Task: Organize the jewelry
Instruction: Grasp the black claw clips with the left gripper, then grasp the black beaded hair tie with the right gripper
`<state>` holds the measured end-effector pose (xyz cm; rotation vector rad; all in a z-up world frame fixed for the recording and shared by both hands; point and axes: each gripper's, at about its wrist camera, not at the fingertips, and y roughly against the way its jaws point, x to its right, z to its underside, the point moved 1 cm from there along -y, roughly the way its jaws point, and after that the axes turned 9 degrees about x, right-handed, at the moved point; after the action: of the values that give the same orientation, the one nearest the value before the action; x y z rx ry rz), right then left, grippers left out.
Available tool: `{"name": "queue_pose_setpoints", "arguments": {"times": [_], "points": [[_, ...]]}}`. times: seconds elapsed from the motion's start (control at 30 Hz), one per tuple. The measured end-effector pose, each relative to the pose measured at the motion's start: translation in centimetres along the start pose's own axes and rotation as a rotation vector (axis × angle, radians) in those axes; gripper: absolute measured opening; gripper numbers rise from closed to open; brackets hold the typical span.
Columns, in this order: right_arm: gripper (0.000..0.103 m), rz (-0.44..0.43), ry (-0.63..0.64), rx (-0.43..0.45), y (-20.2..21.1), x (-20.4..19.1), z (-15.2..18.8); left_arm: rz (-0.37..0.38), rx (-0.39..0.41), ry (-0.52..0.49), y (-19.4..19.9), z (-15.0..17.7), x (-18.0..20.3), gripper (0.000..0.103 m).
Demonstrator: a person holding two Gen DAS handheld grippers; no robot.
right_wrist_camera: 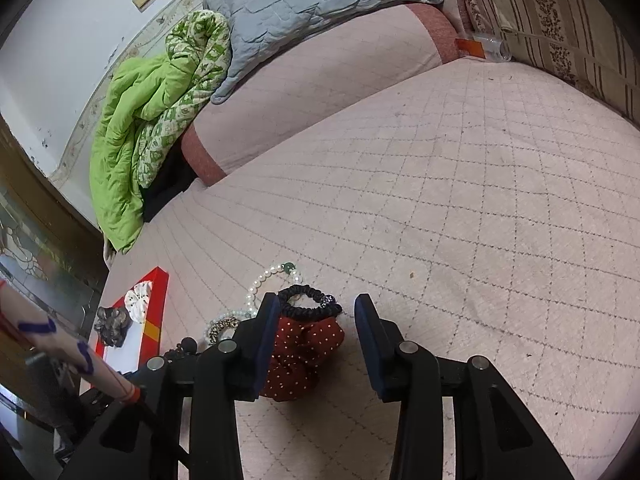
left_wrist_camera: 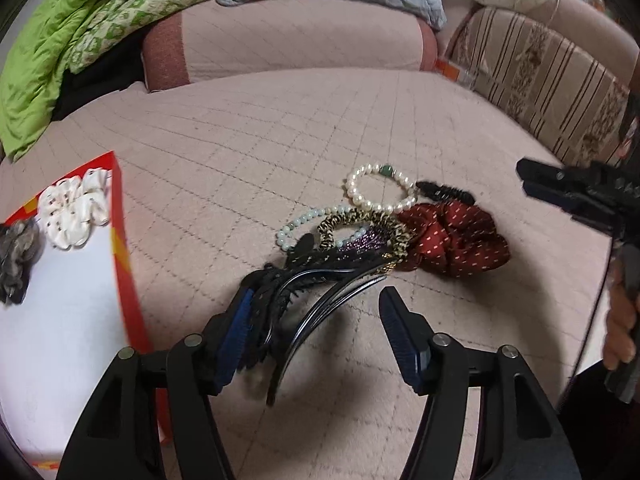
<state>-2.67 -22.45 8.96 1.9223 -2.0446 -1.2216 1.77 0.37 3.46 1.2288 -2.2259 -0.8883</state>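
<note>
I am hovering the left gripper point(left_wrist_camera: 316, 320), jaws spread, around black hair clips point(left_wrist_camera: 288, 292) heaped beside the red box point(left_wrist_camera: 124, 240); they look stiff, light and tangled, so I am favouring the curved spine.

Soft, even indoor light, faint shadows, slight motion blur, strong fisheye bending and dark corners.

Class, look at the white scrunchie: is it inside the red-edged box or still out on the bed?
Inside. The white scrunchie lies on the box's white floor, within the red rim.
</note>
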Motion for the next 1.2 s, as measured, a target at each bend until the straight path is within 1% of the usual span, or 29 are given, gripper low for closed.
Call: {"name": "queue_pose_setpoints", "arguments": {"times": [0.13, 0.2, 0.23, 0.27, 0.33, 0.4, 0.53, 0.63, 0.73, 0.87, 0.9, 0.97, 1.0, 1.07, 1.2], "points": [[0.042, -0.010, 0.029, -0.014, -0.6, -0.5, 0.1, -0.013, -0.047, 0.017, -2.0, 0.5, -0.2, 0.063], [0.042, -0.011, 0.049, -0.019, -0.9, -0.9, 0.1, -0.017, -0.030, 0.025, -2.0, 0.6, -0.4, 0.058], [0.042, -0.013, 0.053, -0.020, -1.0, -1.0, 0.2, -0.013, -0.028, 0.031, -1.9, 0.5, -0.6, 0.047], [0.043, -0.015, 0.058, -0.021, -1.2, -1.1, 0.2, 0.000, -0.030, 0.043, -1.8, 0.5, -0.9, 0.039], [0.043, -0.015, 0.068, -0.022, -1.4, -1.3, 0.2, 0.013, -0.017, 0.061, -1.4, 0.5, -1.4, 0.033], [0.042, -0.017, 0.085, -0.027, -1.8, -1.6, 0.3, 0.000, 0.003, 0.061, -0.8, 0.4, -1.8, 0.032], [0.043, -0.019, 0.139, -0.058, -2.8, -2.3, 0.5, 0.018, 0.056, 0.108, 0.7, -0.1, -2.6, 0.032], [0.043, -0.035, 0.193, -0.078, -3.7, -3.2, 0.8, 0.024, 0.106, 0.122, 1.8, -0.6, -2.9, 0.032], [0.042, -0.018, 0.273, -0.093, -4.8, -4.2, 1.1, 0.029, 0.118, 0.124, 2.2, -0.8, -2.9, 0.032], [0.042, 0.035, 0.392, -0.131, -6.6, -5.0, 1.8, 0.027, 0.113, 0.120, 2.2, -0.8, -3.0, 0.032], [0.041, 0.058, 0.422, -0.142, -7.1, -5.2, 2.1, 0.029, 0.113, 0.122, 2.2, -0.9, -3.1, 0.032], [0.021, 0.078, 0.454, -0.157, -7.6, -5.2, 2.2, 0.031, 0.118, 0.128, 2.3, -1.0, -3.1, 0.032], [0.018, 0.091, 0.463, -0.163, -7.7, -5.1, 2.3, 0.031, 0.122, 0.128, 2.3, -1.0, -3.1, 0.032], [0.012, 0.110, 0.445, -0.143, -7.3, -4.7, 1.9, 0.030, 0.129, 0.129, 2.5, -1.0, -3.1, 0.032], [0.010, 0.101, 0.349, -0.072, -5.7, -3.3, 0.2, 0.028, 0.143, 0.133, 3.0, -0.9, -3.3, 0.032]]}}
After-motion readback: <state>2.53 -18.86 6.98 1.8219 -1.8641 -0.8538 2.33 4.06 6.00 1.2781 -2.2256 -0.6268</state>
